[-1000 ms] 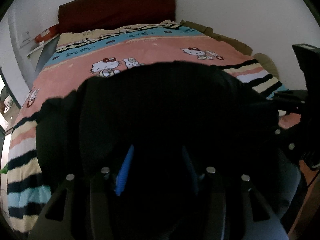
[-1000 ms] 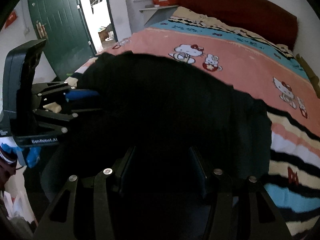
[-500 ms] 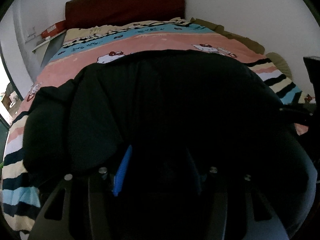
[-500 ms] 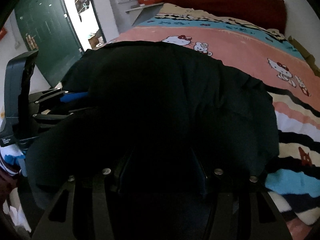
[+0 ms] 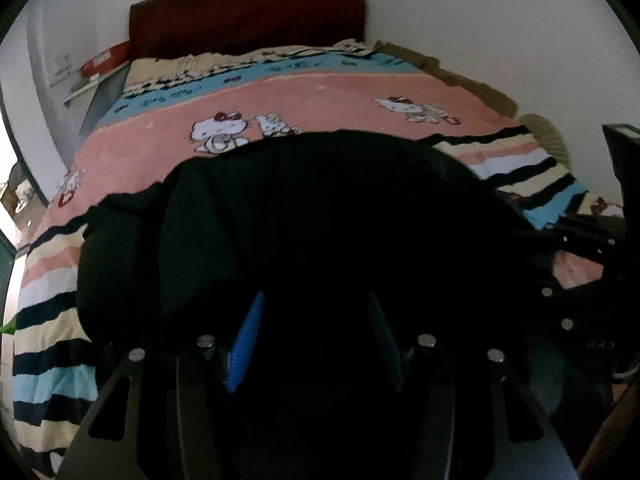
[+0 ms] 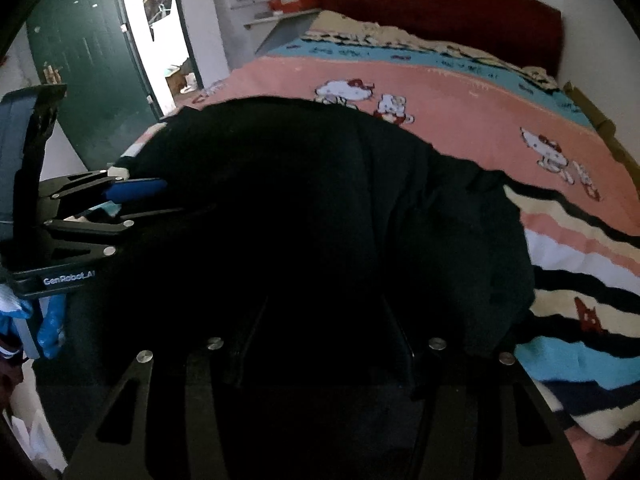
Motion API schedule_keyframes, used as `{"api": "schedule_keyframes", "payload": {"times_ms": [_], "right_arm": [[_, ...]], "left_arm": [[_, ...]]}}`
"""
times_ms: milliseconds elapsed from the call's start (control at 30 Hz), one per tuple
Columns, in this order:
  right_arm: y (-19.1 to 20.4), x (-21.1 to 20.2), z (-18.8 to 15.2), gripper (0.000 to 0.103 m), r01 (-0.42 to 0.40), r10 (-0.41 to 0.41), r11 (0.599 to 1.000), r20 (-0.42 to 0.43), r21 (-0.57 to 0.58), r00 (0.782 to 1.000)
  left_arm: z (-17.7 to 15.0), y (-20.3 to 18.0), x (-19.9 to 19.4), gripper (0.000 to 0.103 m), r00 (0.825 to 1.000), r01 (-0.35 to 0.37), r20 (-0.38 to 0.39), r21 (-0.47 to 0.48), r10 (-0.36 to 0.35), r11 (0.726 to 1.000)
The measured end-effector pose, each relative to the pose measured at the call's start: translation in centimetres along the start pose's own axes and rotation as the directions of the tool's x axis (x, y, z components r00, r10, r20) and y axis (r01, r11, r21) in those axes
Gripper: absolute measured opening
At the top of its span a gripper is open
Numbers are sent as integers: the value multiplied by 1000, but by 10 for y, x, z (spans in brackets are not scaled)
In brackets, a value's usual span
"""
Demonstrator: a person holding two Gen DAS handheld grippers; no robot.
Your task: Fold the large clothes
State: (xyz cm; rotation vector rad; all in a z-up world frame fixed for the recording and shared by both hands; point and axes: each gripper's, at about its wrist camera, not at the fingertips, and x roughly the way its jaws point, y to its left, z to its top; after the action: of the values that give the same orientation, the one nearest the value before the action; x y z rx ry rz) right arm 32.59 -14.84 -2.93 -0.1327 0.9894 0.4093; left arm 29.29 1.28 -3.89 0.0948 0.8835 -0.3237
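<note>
Left hand-held gripper (image 5: 314, 320) – black slotted finger frames, silver screw heads, ribbed blue pads (image 5: 245, 344). Right hand-held gripper (image 6: 324, 320) – the same black frame; white "GenRobot" lettering appears on the left unit's body.

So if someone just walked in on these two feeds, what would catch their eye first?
A big black garment fills the middle of both views, heaped on the near half of the bed. Behind it lies the pink cartoon-cat blanket, striped at the near end, running up to a dark red headboard. At the left of the right-hand view, a green door stands open.
</note>
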Motion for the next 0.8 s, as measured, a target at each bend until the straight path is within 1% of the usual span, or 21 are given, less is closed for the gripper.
{"api": "schedule_keyframes", "payload": {"times_ms": [100,133,167,200,267,400,567,633,733,800], "right_arm": [[5,-14,-5,54,-19,19,1000,9,-23,1000],[8,-18,-9,54,-19,19,999,5,-44,1000],[11,-19,-11,54,-14,14,998,0,-59,1000],[14,-17,-13,54,-3,3,997,-11,-81,1000],[13,-8,-17,55,6,-9,996,-37,-91,999],[6,14,-21,56,-1,-2,998,-60,-55,998],[-5,45,-23,56,-4,2,1000,-76,-18,997],[-9,57,-22,57,-2,1,1000,-76,-7,997],[-12,65,-21,57,14,-15,1000,-76,-1,997],[-11,67,-18,57,33,-33,999,-85,-3,996]], "left_arm": [[-7,-8,-13,52,1000,30,5,6,-30,1000],[-9,-10,-13,52,999,38,-1,11,-38,999],[-15,-13,-10,52,999,37,-23,26,-36,999],[-19,-15,-6,52,999,26,-38,40,-24,999],[-27,-16,7,52,998,6,-67,48,-2,999],[-29,-9,27,52,997,7,-81,15,-6,1000],[-28,-11,53,52,995,-21,-96,31,24,999],[-28,-10,60,52,995,-25,-99,30,28,999],[-25,-9,69,52,993,-41,-113,25,44,999],[-24,-9,67,52,991,-51,-123,27,54,998]]}}
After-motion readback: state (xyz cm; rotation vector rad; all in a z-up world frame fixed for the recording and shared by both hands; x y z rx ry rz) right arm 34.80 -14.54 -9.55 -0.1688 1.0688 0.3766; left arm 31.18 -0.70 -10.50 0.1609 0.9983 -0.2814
